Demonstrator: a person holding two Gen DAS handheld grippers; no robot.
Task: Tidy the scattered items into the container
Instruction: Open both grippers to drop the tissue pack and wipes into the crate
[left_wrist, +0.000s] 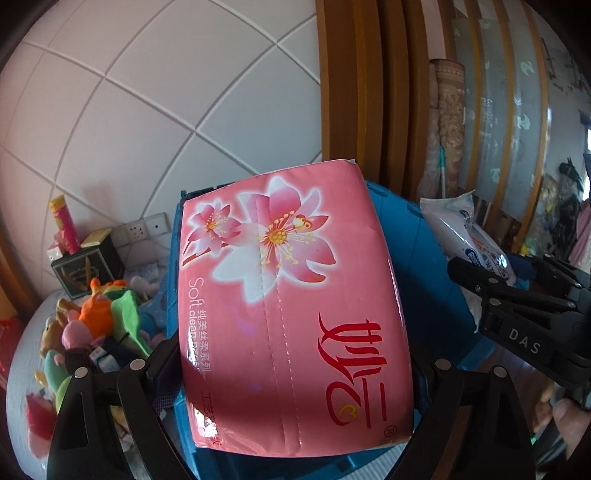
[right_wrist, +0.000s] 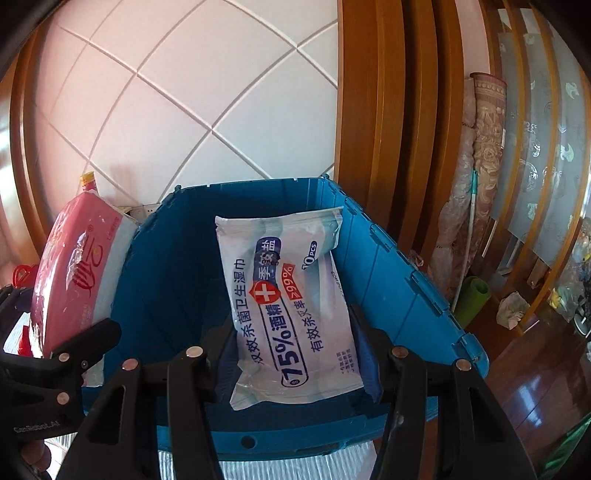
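Two packs being held over the blue crate (right_wrist: 388, 266) | left gripper (left_wrist: 291, 365) fingers clamping the pink tissue pack (left_wrist: 288, 295) above its left rim | right gripper (right_wrist: 295, 354) fingers pinching the wipes pack (right_wrist: 291, 306), long axis pointing away, directly over the opening.

Pink tissue pack (left_wrist: 291, 306) and white wipes pack (right_wrist: 291, 314) above blue crate (right_wrist: 406, 288).

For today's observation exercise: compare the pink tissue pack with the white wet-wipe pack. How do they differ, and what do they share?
Colour: the pink tissue pack shows red flowers; the white wet-wipe pack has blue print and a red cross.
Shape: the tissue pack is thick and blocky; the wipe pack is flat and crinkled.
Holder: the left tongs grip the tissue pack, the right tongs the wipe pack.
Shared: both are soft packs held over the blue crate.
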